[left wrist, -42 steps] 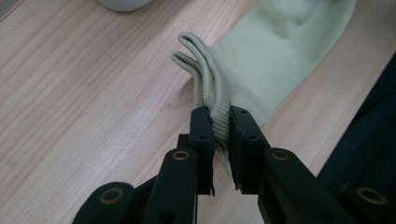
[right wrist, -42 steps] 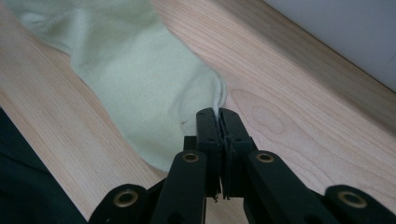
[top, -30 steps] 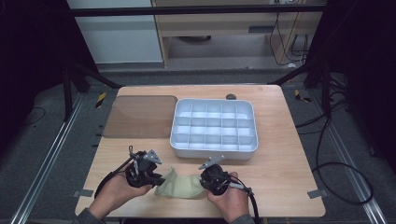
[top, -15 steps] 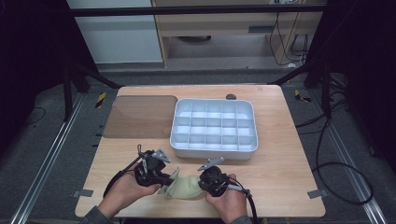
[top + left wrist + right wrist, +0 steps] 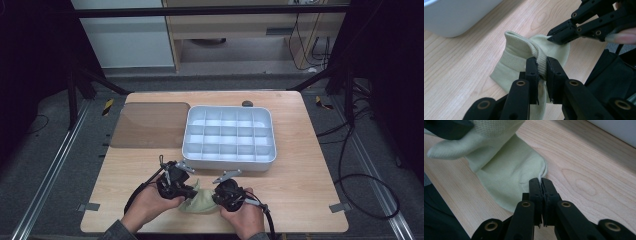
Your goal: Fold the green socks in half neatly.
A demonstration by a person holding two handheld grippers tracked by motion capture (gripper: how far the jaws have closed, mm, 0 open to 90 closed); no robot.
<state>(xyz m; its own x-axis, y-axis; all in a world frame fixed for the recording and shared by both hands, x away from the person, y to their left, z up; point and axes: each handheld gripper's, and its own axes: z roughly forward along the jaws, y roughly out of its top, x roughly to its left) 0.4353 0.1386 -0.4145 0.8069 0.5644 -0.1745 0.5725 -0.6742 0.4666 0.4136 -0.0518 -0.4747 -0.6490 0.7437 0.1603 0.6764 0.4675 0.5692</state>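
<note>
A pale green sock point(image 5: 201, 204) lies bunched on the wooden table near its front edge, between my two grippers. My left gripper point(image 5: 192, 190) is shut on the sock's ribbed cuff point(image 5: 524, 46), which arches up out of the jaws point(image 5: 541, 65). My right gripper point(image 5: 215, 198) is shut on a thin edge of the sock point(image 5: 509, 172) at the other end, its tips point(image 5: 541, 181) pinched together on the fabric. In the left gripper view the right gripper point(image 5: 554, 38) meets the sock from the upper right. The left gripper's dark body point(image 5: 446, 127) crosses the right gripper view's top left corner.
A white tray point(image 5: 227, 163) with several small compartments stands just behind the grippers, mid-table. A brown mat point(image 5: 150, 124) lies to its left. A small dark object point(image 5: 247, 104) sits at the table's far edge. Bare wood extends to the right of the hands.
My left hand has moved right, toward the right gripper, carrying the cuff with it. The sock has bunched up shorter between them. The right hand has stayed put.
</note>
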